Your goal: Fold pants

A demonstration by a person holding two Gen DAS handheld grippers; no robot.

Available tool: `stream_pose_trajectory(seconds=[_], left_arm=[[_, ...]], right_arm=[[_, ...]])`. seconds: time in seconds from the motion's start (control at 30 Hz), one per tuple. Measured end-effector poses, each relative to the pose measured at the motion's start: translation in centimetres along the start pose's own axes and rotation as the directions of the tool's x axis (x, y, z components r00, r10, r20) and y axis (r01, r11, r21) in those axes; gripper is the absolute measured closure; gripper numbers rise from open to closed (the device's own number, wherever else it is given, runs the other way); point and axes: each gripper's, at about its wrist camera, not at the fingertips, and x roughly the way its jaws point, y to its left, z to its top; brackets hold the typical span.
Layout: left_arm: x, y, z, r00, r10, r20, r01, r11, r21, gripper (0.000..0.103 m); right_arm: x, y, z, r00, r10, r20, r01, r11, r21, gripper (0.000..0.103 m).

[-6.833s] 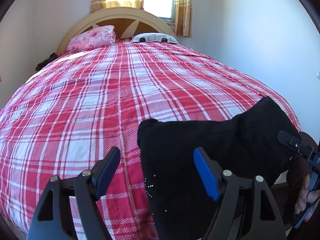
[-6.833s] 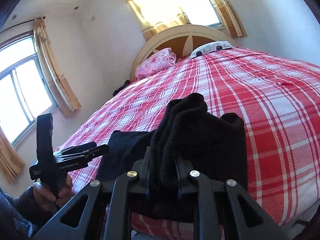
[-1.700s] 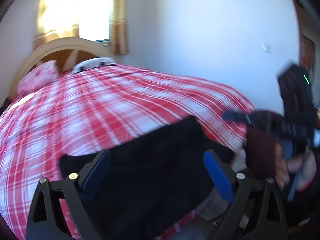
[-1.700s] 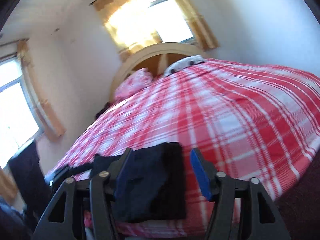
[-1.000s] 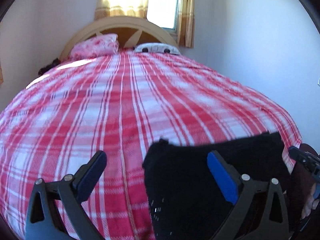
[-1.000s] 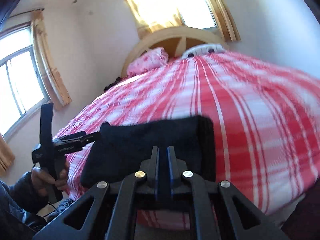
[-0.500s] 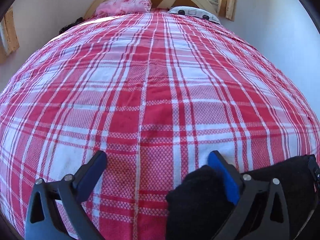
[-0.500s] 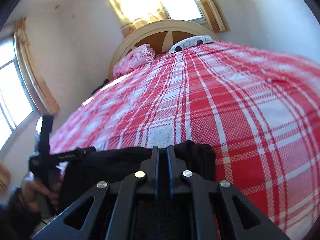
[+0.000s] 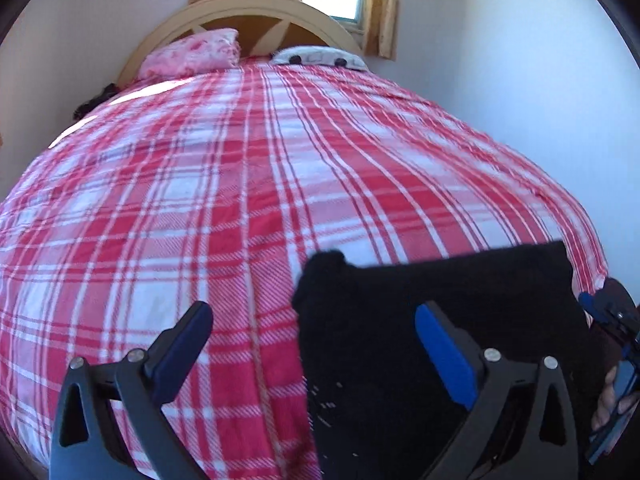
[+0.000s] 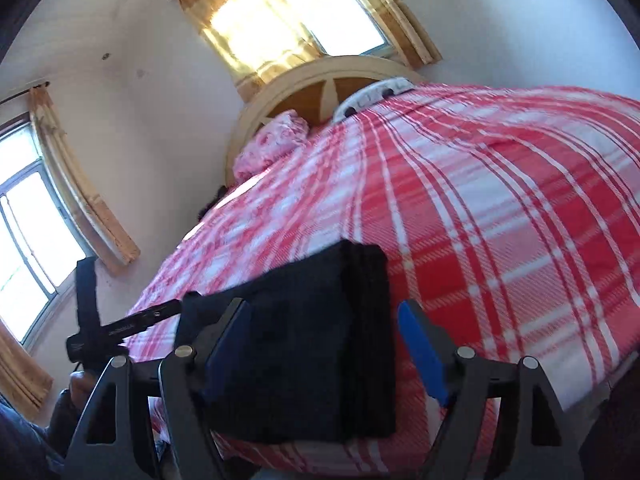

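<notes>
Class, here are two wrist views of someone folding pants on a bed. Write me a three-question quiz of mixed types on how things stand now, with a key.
1. True or false: the black pants lie folded at the near edge of the plaid bedspread.
2. Multiple choice: the right gripper is A) clamped on the pants, B) open around them, C) holding a pillow.
3. Fill in: the left gripper is ____, with one finger over bare bedspread.

Key: 1 true. 2 B: its jaws are opening, the pants between them but not pinched. 3 open.
</notes>
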Motion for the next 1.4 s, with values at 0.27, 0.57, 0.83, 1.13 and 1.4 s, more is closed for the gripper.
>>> stream_pose_trajectory(seconds=[0.27, 0.57, 0.83, 1.13, 1.4], left_arm=[[2.9, -1.4, -1.8, 0.99, -0.037, -0.135, 0.031, 0.998, -0.052, 0.0], [2.4, -2.0, -2.2, 0.991, -0.02, -0.133, 0.016, 0.999, -0.03, 0.0], [2.9, -1.7, -2.6, 0.983, -0.081, -0.167, 0.067, 0.994, -0.09, 0.0], [2.9, -2.6, -2.7, 0.981, -0.08, -0.178, 0.068, 0.995, -0.074, 0.0], [2.0, -3.6, -2.4, 0.991, -0.07, -0.118, 0.071, 0.997, 0.002, 0.031]], right_arm=[[2.1, -1.5, -3.0, 0.996, -0.027, -0.084, 0.032, 0.998, 0.055, 0.025], [3.4, 3.6, -4.3, 0.975, -0.109, -0.191, 0.075, 0.982, -0.175, 0.025], [2.8, -1.2, -3.7, 0.985, 0.08, -0.153, -0.057, 0.987, 0.153, 0.049], [3.3, 0.1, -3.6, 0.981, -0.018, -0.194, 0.027, 0.999, 0.043, 0.052], [3.6, 1.0, -3.4, 0.977, -0.077, -0.201, 0.071, 0.997, -0.039, 0.067]])
